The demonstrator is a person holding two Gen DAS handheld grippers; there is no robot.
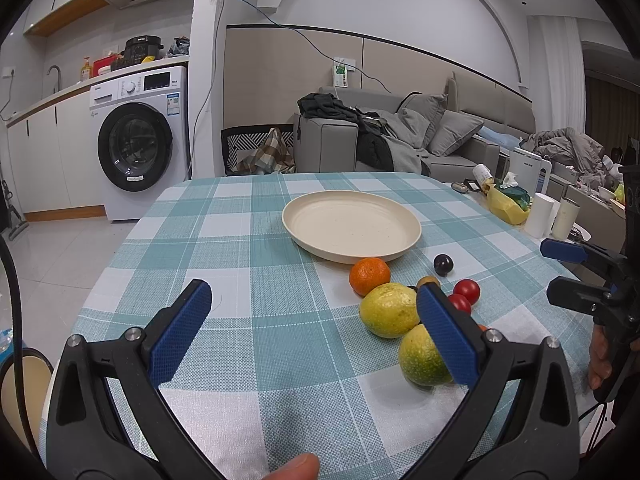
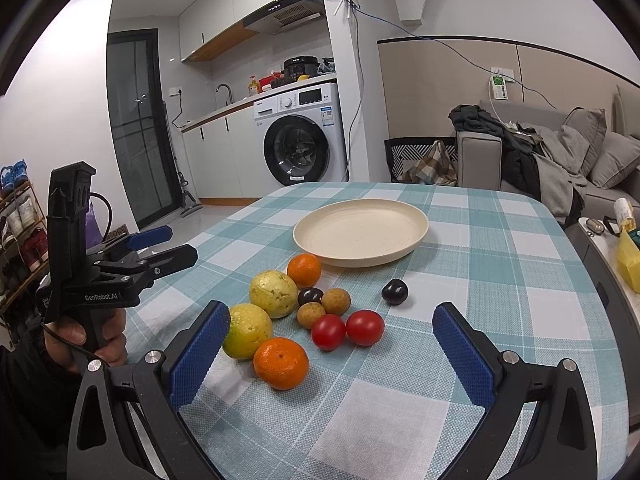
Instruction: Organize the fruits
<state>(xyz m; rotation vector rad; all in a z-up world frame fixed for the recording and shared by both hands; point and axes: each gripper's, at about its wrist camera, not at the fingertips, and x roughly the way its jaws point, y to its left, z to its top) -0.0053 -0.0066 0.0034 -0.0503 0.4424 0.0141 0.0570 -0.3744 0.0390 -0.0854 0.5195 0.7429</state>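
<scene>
Two handheld grippers over a checked tablecloth (image 2: 480,248). Left gripper (image 1: 316,320): fingers spread wide, nothing between them; its right pad (image 1: 448,332) stands in front of a green-yellow citrus (image 1: 420,356), partly hiding it. Just beyond that pad: a second yellow citrus (image 1: 388,310), an orange (image 1: 369,276), two tomatoes (image 1: 466,291), a dark plum (image 1: 443,265) set apart. Cream plate (image 1: 352,224) lies beyond the fingertips, bare, w/ the orange beside its near rim. Right gripper (image 2: 332,344): fingers also wide apart, holding nothing; fruit cluster sits between and ahead of them, incl. a near orange (image 2: 281,363), two brown longans (image 2: 324,308), a second dark plum (image 2: 310,296).
</scene>
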